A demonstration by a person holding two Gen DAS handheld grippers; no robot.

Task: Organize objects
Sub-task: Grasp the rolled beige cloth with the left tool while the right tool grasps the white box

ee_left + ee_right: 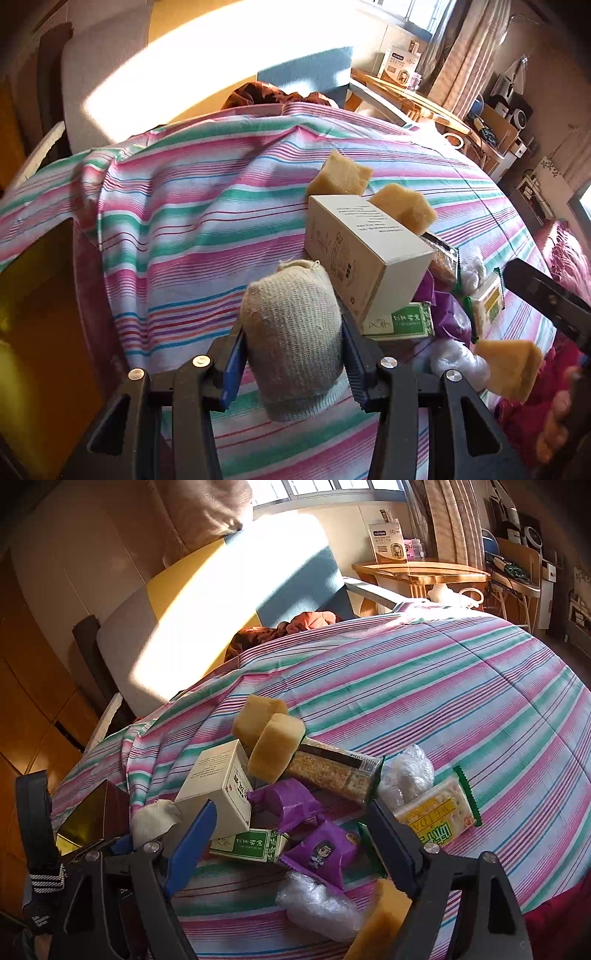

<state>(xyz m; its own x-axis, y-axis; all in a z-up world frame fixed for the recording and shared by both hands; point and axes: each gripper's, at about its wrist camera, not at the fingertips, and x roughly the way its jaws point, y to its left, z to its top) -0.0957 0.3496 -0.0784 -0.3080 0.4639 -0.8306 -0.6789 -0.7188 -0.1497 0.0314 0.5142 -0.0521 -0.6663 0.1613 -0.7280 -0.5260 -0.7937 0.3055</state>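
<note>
My left gripper (293, 354) is clamped on a rolled grey knitted cloth bundle (293, 325); both blue pads (232, 363) press its sides, and the roll stands up between my fingers over the pink, green and white striped bedsheet (177, 221). Just beyond the roll's top and to the right lies a long cream cardboard box (364, 254), tilted, resting on a small green and white carton (399, 321). Past the cream box sit two tan sponge blocks (341, 175).

My right gripper (291, 834) stands wide apart and grips nothing. Between its fingers, on the sheet, lie a purple snack packet with a cartoon figure (321, 851) and the green carton, and nearer me a crumpled clear plastic wrap (317, 901). Beyond the left finger is the cream box. Just outside the right finger lies a yellow and green cracker packet (439, 816), with another tan sponge piece (384, 919) low by that finger's base
</note>
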